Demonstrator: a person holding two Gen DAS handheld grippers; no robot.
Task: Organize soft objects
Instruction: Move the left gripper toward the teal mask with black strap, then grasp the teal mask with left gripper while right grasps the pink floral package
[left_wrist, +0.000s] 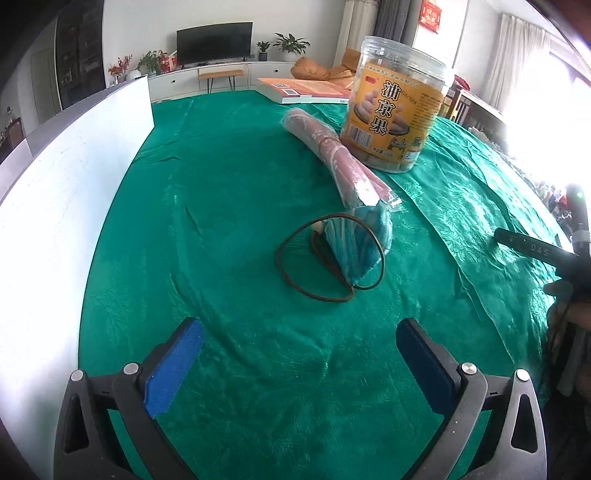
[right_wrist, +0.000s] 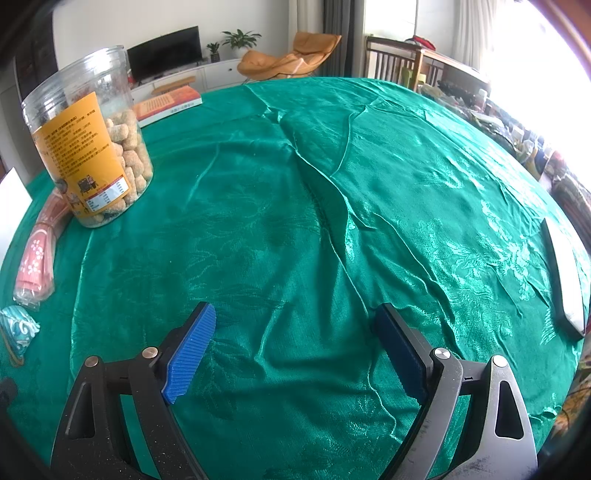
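Note:
A teal patterned pouch (left_wrist: 354, 247) with a brown cord loop (left_wrist: 295, 284) lies mid-table on the green cloth (left_wrist: 221, 221). Behind it a long pink floral pack in clear wrap (left_wrist: 332, 155) stretches toward a snack jar. My left gripper (left_wrist: 299, 354) is open, well short of the pouch, nothing between its blue pads (left_wrist: 173, 365). In the right wrist view the pouch (right_wrist: 18, 328) and the pink pack (right_wrist: 37, 251) sit at the far left edge. My right gripper (right_wrist: 295, 347) is open over bare cloth (right_wrist: 295, 221). The other tool (left_wrist: 569, 254) shows at the right edge.
A clear plastic jar of snacks with an orange label (left_wrist: 395, 107) (right_wrist: 88, 147) stands behind the pink pack. An orange book (left_wrist: 303, 90) (right_wrist: 166, 103) lies at the far edge. A white board (left_wrist: 66, 206) stands along the left. A white flat object (right_wrist: 565, 273) lies at right.

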